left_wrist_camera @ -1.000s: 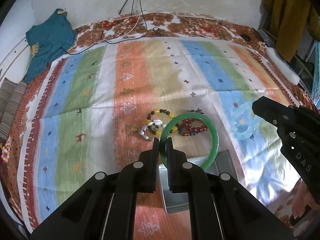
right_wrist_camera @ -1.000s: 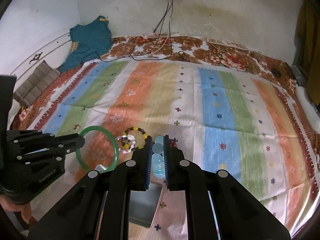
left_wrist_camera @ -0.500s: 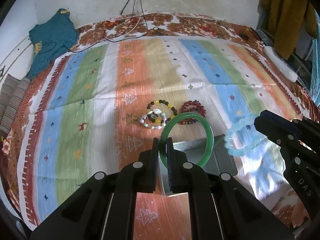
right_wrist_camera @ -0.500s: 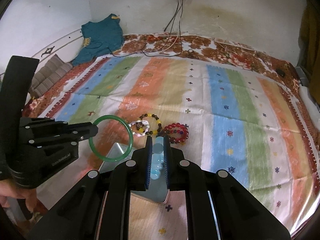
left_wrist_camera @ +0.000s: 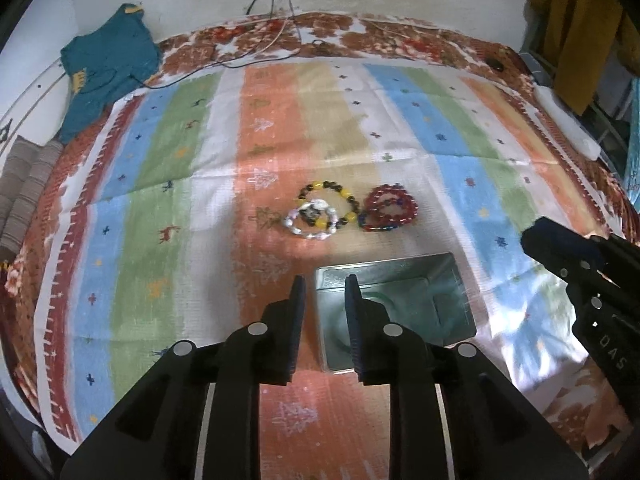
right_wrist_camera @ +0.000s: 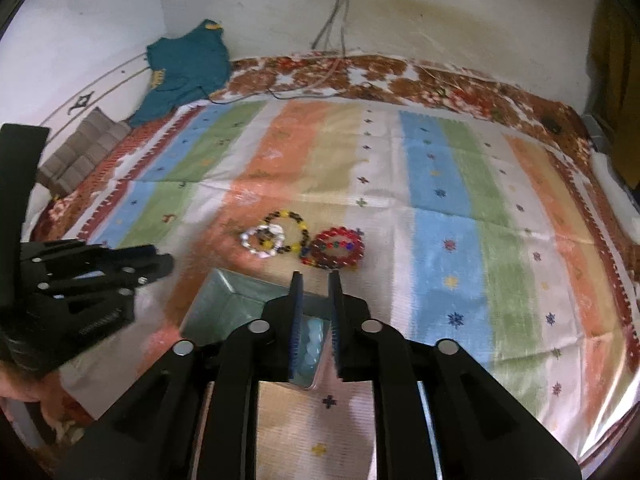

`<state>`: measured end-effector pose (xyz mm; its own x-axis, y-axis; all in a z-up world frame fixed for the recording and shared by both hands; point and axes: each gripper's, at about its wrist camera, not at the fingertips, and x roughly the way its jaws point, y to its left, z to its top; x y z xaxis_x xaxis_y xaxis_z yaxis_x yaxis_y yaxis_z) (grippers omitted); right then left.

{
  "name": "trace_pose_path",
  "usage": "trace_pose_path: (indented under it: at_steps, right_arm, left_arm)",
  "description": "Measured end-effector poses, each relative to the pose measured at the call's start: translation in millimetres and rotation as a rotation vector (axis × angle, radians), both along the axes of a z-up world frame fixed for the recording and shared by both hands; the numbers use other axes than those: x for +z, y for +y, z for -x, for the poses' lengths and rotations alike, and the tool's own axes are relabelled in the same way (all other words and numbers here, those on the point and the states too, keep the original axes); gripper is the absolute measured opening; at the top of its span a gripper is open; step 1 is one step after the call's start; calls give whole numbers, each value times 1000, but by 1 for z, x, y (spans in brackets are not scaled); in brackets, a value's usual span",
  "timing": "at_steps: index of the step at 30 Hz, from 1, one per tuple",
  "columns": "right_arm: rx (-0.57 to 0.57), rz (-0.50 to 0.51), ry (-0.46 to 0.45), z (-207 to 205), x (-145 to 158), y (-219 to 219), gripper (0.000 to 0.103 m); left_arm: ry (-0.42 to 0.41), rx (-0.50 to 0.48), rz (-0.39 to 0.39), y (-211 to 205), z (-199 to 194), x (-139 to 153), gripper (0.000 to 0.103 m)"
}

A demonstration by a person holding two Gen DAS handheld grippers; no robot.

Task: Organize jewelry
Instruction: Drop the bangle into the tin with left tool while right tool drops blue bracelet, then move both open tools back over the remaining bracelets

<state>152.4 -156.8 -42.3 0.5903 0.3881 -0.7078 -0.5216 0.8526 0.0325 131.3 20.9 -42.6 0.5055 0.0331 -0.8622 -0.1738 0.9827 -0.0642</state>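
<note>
A grey metal tin (left_wrist_camera: 456, 292) lies open on the striped cloth; it also shows in the right wrist view (right_wrist_camera: 208, 300). The green bangle (left_wrist_camera: 384, 300) lies inside it, partly hidden by my left finger. My left gripper (left_wrist_camera: 323, 284) is open and empty over the tin's left edge. My right gripper (right_wrist_camera: 316, 280) is open above the tin, with the pale blue bead bracelet (right_wrist_camera: 314, 340) lying in the tin between its fingers. A yellow-and-black bead bracelet (left_wrist_camera: 328, 204), a white bead bracelet (left_wrist_camera: 310, 224) and a red bead bracelet (left_wrist_camera: 388, 208) lie beyond the tin.
A teal garment (left_wrist_camera: 108, 64) lies at the far left by the wall. Cables (left_wrist_camera: 276, 0) run down the wall onto the bed. A folded grey cloth (left_wrist_camera: 24, 192) sits at the left edge. A yellow garment (left_wrist_camera: 576, 32) hangs at the far right.
Both grippers opened. The green bangle left my left gripper and the pale blue bracelet left my right gripper; both now lie in the tin.
</note>
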Motion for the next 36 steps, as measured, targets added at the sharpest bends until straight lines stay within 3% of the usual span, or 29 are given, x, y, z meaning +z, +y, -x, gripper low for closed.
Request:
trace_pose_path:
  at_steps: [1,6,17,24,36]
  right_arm:
    - [-9,2,3,-2,-1,-2,32]
    - [-36,13,15,-9,-5,-7,38]
    - [-81,44,47,-29,-13,-9,66]
    - [-82,42,87,-45,-20,-6,74]
    - [-93,61,139,-74,-32,1,80]
  left_arm:
    - [5,4,4,1,0,-1,24]
    - [5,7,-2,2,0,0,32]
    - [2,38,2,14,-8,-1,57]
    - [12,63,22,23,-20,-5,70]
    - [43,28,-40,24,-46,-18,77]
